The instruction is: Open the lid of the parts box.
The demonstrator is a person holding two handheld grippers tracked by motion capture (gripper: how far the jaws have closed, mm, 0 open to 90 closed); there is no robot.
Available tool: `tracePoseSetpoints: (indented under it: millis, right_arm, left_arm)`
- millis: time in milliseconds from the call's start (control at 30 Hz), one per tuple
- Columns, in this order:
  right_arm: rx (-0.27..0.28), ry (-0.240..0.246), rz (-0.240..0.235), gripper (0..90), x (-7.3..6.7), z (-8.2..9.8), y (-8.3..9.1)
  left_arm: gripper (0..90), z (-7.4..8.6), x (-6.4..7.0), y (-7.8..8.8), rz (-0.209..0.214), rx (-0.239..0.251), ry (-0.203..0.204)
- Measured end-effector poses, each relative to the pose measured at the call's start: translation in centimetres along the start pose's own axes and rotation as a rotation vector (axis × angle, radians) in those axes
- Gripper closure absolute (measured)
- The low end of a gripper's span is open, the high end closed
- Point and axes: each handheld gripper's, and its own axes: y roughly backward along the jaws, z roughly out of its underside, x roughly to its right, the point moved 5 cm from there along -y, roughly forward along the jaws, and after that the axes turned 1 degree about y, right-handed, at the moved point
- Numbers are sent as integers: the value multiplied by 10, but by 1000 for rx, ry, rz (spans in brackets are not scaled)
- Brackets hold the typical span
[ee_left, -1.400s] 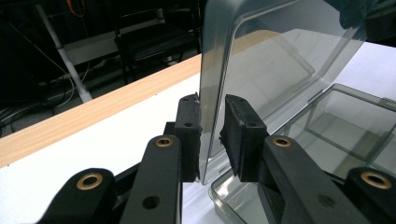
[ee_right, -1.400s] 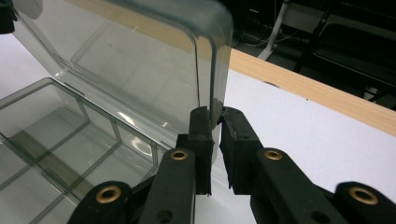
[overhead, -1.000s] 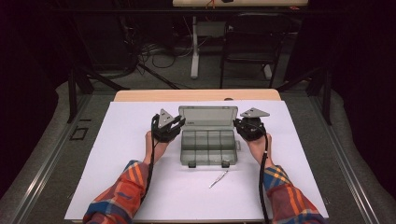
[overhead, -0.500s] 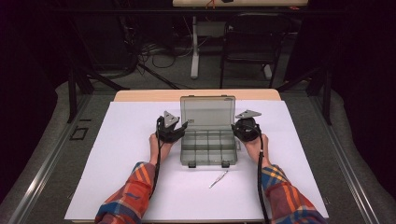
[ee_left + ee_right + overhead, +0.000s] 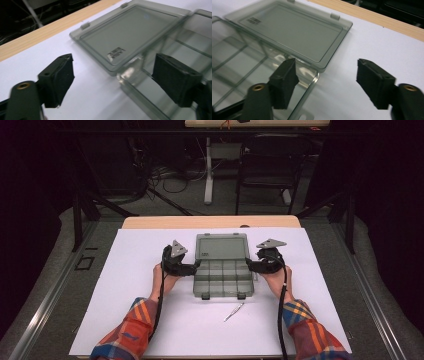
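A clear grey compartment box (image 5: 223, 279) sits open at the middle of the white sheet, its lid (image 5: 221, 247) laid flat behind it. My left gripper (image 5: 192, 267) is at the box's left rear corner and my right gripper (image 5: 250, 266) at its right rear corner. In the left gripper view the left gripper (image 5: 113, 80) stands open with the box's corner (image 5: 130, 72) between its pads, which do not press on it. In the right gripper view the right gripper (image 5: 328, 80) is open around the other corner (image 5: 312, 75). Both sets of jaws have just been opening.
A thin metal tool (image 5: 233, 311) lies on the white sheet (image 5: 125, 295) just in front of the box. The wooden table edge (image 5: 210, 222) runs behind the lid. A dark chair (image 5: 265, 165) and cables are beyond the table.
The lid, raised between the grippers earlier, has swung back and now lies flat. Both grippers have let go of it and opened, and they sit a little nearer the person.
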Motion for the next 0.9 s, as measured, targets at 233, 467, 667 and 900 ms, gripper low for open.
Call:
tracePoseSetpoints:
  millis: [233,467,667,900]
  right_arm:
    - [36,17,-37,188,-1,13,26]
    - [66,36,-80,126,-7,26,43]
    - [97,51,-108,86,-15,35,53]
    - [120,57,-140,43,-23,47,61]
  left_arm:
    - [93,-5,27,10,55,-25,-103]
    - [46,-5,42,19,100,-54,-137]
    - [28,3,50,26,126,-73,-140]
    - [15,12,60,30,137,-85,-153]
